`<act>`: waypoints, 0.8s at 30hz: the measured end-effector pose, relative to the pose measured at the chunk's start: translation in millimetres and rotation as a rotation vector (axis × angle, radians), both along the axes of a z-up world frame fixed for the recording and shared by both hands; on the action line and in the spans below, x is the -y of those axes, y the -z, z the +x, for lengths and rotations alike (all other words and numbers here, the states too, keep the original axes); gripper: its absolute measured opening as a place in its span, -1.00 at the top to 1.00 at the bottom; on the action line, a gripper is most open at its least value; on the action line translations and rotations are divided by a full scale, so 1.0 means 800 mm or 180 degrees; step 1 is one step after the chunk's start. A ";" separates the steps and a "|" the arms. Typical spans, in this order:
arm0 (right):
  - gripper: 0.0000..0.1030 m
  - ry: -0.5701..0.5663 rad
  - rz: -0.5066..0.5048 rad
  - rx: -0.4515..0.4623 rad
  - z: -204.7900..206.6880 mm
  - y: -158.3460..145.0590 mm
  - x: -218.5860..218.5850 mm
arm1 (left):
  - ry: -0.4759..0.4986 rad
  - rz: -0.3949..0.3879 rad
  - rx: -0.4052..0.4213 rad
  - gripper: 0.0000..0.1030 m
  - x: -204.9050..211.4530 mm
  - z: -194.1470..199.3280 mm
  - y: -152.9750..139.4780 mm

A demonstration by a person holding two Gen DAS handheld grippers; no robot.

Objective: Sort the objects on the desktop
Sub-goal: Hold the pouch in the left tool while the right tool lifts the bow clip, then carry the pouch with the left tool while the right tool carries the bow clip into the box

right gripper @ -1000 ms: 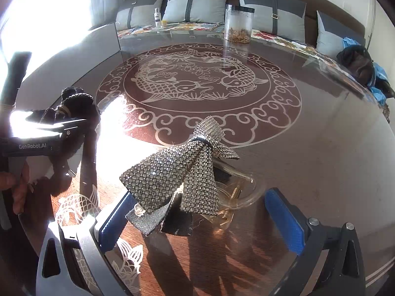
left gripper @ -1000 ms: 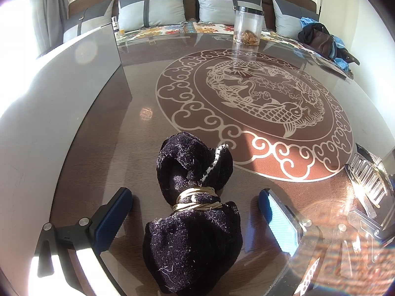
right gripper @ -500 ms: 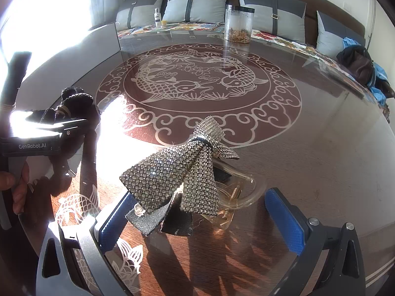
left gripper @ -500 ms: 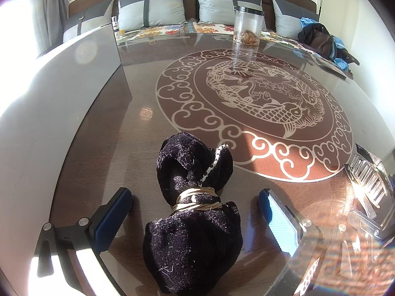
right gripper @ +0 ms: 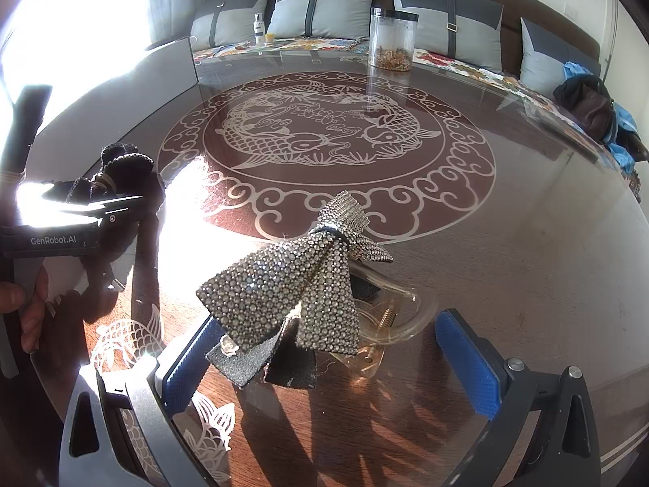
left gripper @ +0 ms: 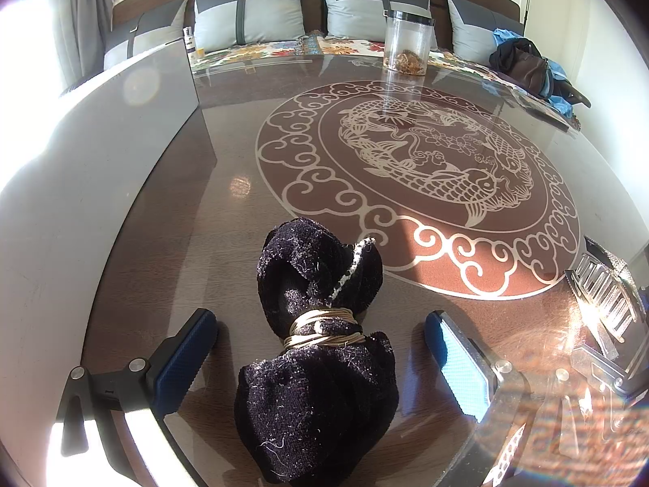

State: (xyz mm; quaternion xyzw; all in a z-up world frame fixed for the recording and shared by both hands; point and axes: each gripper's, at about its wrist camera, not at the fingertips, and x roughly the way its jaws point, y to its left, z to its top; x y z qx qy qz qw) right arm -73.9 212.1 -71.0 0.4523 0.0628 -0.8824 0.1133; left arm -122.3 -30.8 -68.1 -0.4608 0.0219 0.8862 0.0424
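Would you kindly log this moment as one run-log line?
left gripper: open, straddling black velvet bow | right gripper: open, straddling rhinestone bow clip | both resting on table

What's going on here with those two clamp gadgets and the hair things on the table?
A person is sorting hair accessories on a glass-topped table, holding a gripper in each hand. The left gripper has its jaws open on either side of a black scrunchie lying on the table. The right gripper is also open, its jaws either side of a rhinestone bow clip. Neither item is gripped or lifted yet. A jar stands at the far edge.
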 end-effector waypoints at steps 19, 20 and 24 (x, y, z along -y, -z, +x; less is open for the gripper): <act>-0.76 -0.0002 -0.0054 0.0044 -0.002 -0.005 0.001 | 0.0083 0.0003 -0.0040 -0.30 -0.005 0.007 -0.008; -0.34 -0.0025 -0.0098 0.0005 -0.002 -0.010 0.000 | 0.0084 0.0015 -0.0045 0.07 -0.006 0.011 -0.011; -0.30 0.0019 -0.0211 -0.0007 -0.001 -0.026 -0.006 | 0.0093 0.0426 0.0088 0.28 0.000 0.024 -0.023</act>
